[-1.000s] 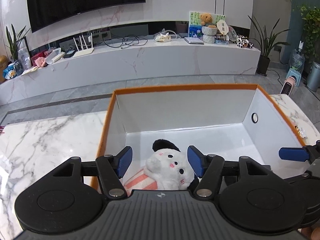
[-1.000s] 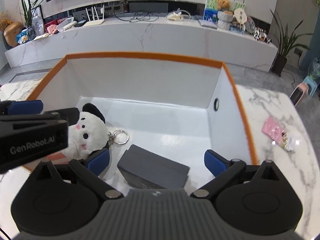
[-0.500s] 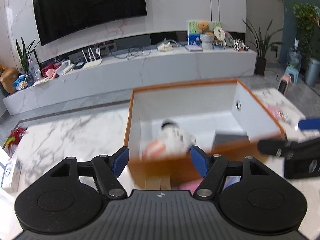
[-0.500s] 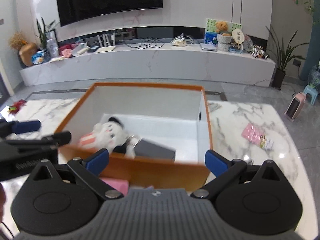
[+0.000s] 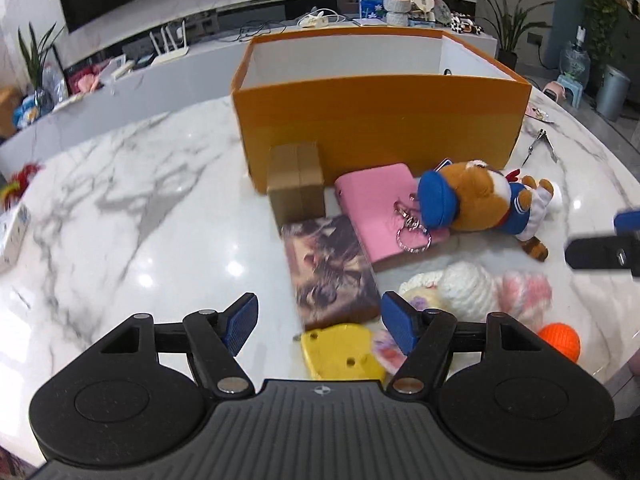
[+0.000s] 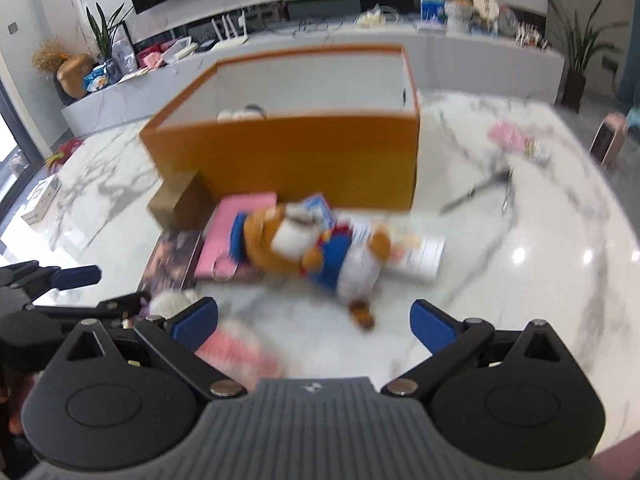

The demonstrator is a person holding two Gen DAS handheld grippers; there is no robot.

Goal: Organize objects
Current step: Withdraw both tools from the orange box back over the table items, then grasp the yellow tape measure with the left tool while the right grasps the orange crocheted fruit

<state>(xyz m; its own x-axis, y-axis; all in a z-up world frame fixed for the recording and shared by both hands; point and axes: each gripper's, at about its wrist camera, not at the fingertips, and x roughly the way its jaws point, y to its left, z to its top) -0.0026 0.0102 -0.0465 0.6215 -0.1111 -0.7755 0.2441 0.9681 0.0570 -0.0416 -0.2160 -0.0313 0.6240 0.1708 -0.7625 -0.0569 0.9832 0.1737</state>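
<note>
The left tool point(image 5: 318, 322) hangs with its blue fingers spread wide and nothing between them, above the near end of a dark picture-covered book point(image 5: 330, 266) and a yellow flat piece point(image 5: 340, 354) on the marble worktop point(image 5: 140, 216). The right tool point(image 6: 314, 320) is also spread wide and empty, over bare worktop in front of the plush bear point(image 6: 308, 248).

Taking the orange box point(image 5: 380, 116) as landmark: a small brown carton point(image 5: 297, 184) touches its front wall near the left corner; a pink case point(image 5: 384, 212) lies just in front of that wall, and the bear, in blue cap and blue-and-white outfit, lies across the case's right end with key rings point(image 5: 412, 224) on the pink. Nearer than these are a cream knitted toy point(image 5: 464, 290) and an orange ball point(image 5: 560, 340). In the blurred right wrist view, a white plush point(image 6: 240, 114) shows just above the box's front rim, inside.
</note>
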